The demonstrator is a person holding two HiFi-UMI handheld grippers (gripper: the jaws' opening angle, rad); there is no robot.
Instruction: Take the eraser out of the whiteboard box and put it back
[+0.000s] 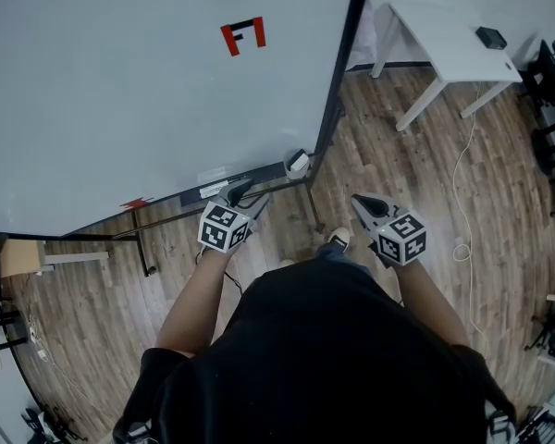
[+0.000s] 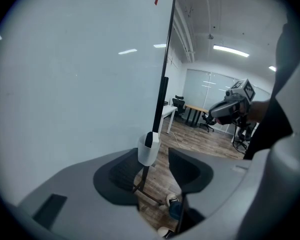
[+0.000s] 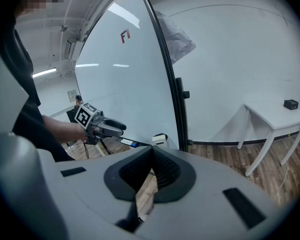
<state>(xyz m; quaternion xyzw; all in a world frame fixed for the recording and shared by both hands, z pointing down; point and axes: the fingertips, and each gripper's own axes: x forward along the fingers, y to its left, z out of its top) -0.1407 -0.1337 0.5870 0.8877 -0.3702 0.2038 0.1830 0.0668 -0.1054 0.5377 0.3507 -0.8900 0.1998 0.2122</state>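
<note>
A small white whiteboard box hangs at the whiteboard's lower right corner, with the black eraser standing in it. My left gripper is just left of the box and below it. It is open and empty. In the left gripper view the box and the eraser stand just beyond the parted jaws of that gripper. My right gripper hangs to the right over the floor, shut and empty. Its own view shows the pads closed together, with the box beyond.
The big whiteboard on a black stand fills the left, with a red and black magnet on it. A white table bearing a small black object stands at the back right. A white cable lies on the wooden floor.
</note>
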